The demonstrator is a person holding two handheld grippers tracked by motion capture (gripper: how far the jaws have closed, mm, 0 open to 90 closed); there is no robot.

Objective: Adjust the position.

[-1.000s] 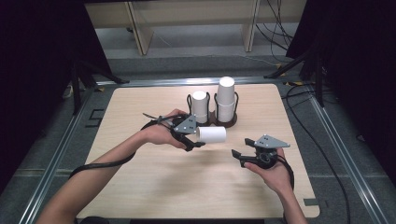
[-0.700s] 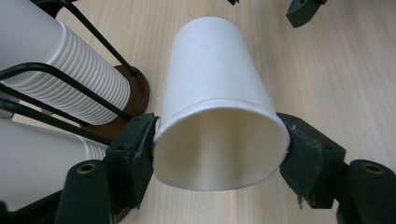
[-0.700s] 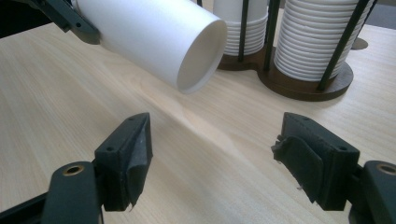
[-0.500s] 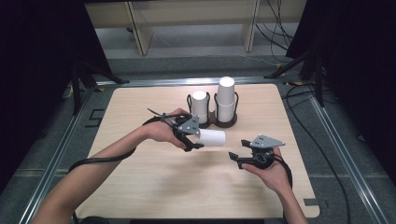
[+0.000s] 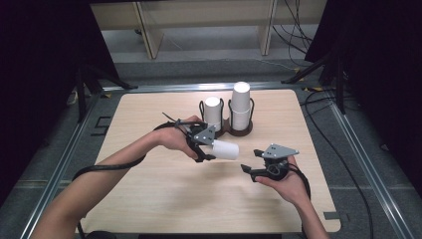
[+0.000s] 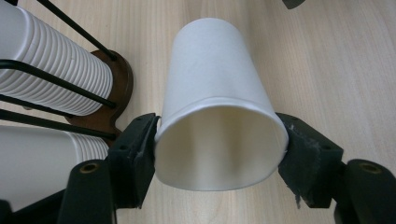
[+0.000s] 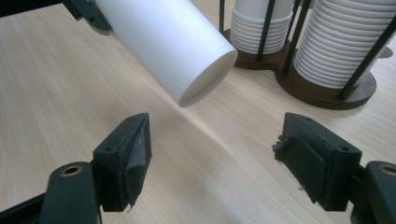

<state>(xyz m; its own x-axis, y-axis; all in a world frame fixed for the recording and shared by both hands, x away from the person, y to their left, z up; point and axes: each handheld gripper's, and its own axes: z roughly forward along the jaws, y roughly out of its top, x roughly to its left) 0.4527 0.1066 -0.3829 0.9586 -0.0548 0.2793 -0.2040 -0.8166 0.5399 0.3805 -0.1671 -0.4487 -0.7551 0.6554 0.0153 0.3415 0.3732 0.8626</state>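
Our left gripper (image 5: 205, 149) is clamped on the rim end of a paper cup (image 5: 225, 149), held on its side above the table (image 5: 149, 199), base pointing right toward our right gripper (image 5: 250, 169), whose jaws stand apart, empty, just beside it.

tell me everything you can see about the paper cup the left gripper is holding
The paper cup is plain white, smooth-walled and tapered, with a rolled rim. It is empty and lies on its side in the air above the wooden table, its base pointing toward the right gripper. The left gripper pinches it at the rim, squeezing the mouth slightly oval.
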